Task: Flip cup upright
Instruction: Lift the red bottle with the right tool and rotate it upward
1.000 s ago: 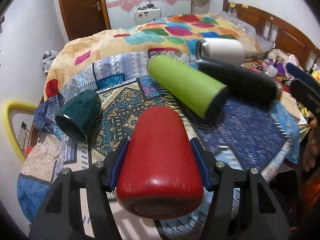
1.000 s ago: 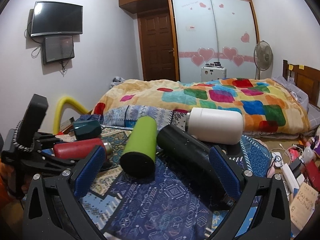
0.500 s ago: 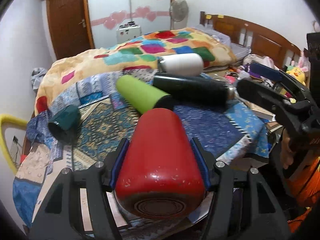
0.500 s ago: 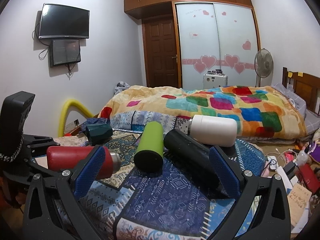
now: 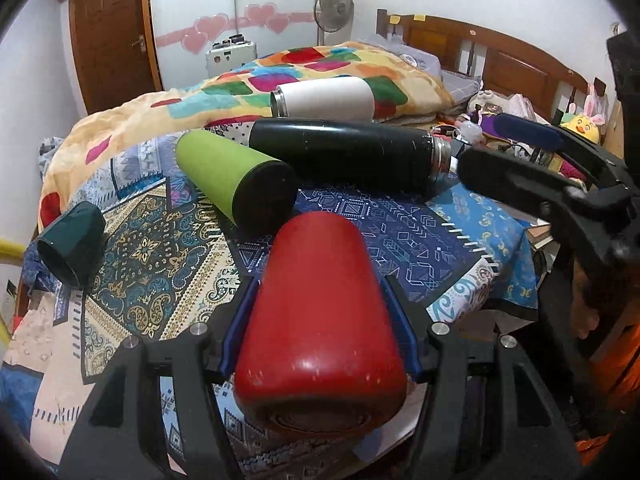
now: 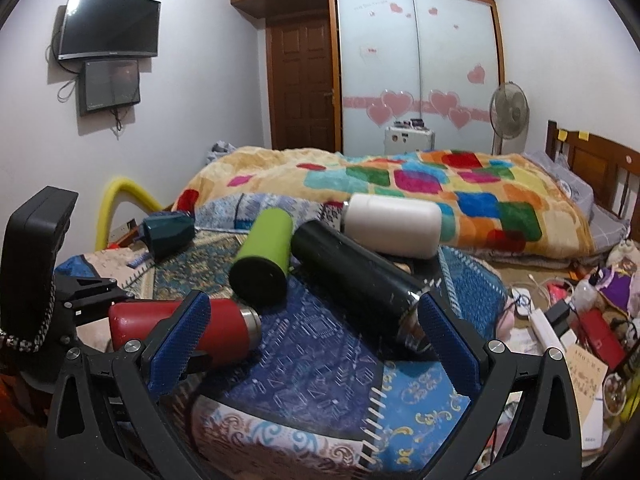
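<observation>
My left gripper [image 5: 320,320] is shut on a red flask [image 5: 320,320], held lying flat above the near edge of the patterned cloth, base toward the camera. It also shows in the right wrist view [image 6: 224,332], its metal neck pointing right. My right gripper [image 6: 312,348] is open and empty above the blue cloth, beside the neck of the black bottle [image 6: 356,276]. It shows at the right of the left wrist view [image 5: 532,172]. A lime-green cup [image 5: 236,180], a black bottle [image 5: 344,152], a white cup [image 5: 324,98] and a dark green cup [image 5: 72,248] lie on their sides.
The cups lie on a small table covered with patterned cloths [image 5: 160,264]. A bed with a colourful blanket [image 6: 420,184] stands behind. Clutter, a power strip and cables [image 6: 552,320] lie on the floor at the right. A yellow tube [image 6: 116,200] curves at the left.
My left gripper has lifted the red flask and drawn back from the table. My right gripper has risen and pulled back slightly, still open.
</observation>
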